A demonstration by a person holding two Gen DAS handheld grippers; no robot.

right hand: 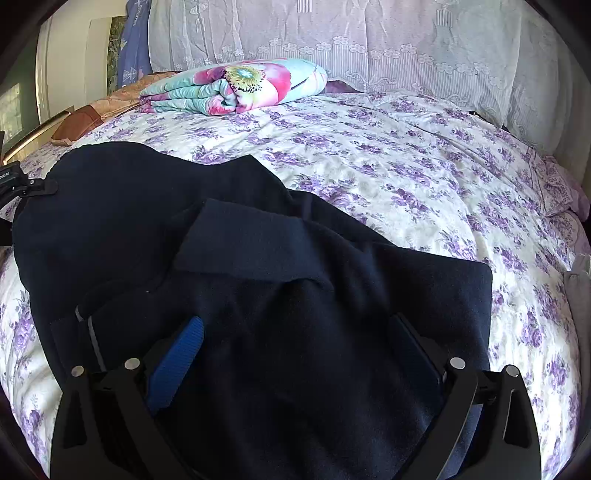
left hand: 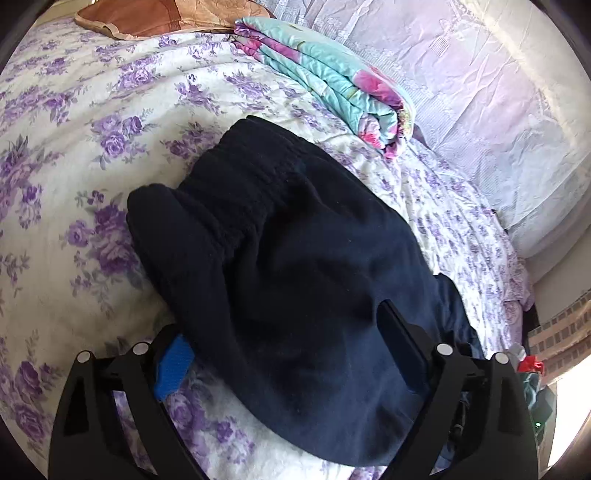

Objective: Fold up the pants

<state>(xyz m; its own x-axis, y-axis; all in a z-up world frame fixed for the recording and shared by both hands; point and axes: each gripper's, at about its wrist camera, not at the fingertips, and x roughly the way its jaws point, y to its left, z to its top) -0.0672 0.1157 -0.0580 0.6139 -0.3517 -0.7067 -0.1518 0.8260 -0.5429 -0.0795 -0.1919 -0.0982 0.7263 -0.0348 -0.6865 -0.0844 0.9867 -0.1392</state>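
Left gripper (left hand: 284, 354): fingers spread wide, dark navy pants (left hand: 280, 266) lying between and over them; blue pad on the left finger (left hand: 173, 369) exposed at the fabric's edge, right finger partly under cloth. No pinch visible. Right gripper (right hand: 295, 358): fingers likewise wide apart, pants (right hand: 258, 295) bunched across the gap, blue pad of the left finger (right hand: 177, 365) showing; nothing clamped. Pants sit on the bed's purple-flowered bedspread (right hand: 406, 177), heaped rather than flat; ribbed elastic waistband (left hand: 236, 192) at the far end in the left wrist view, a folded-over band of cloth (right hand: 240, 243) across the middle in the right wrist view. Beyond: folded turquoise-and-pink floral quilt (right hand: 236, 88) near the head of the bed, brown pillow (left hand: 147, 18) beside it, white lace curtain (right hand: 369, 40) behind.
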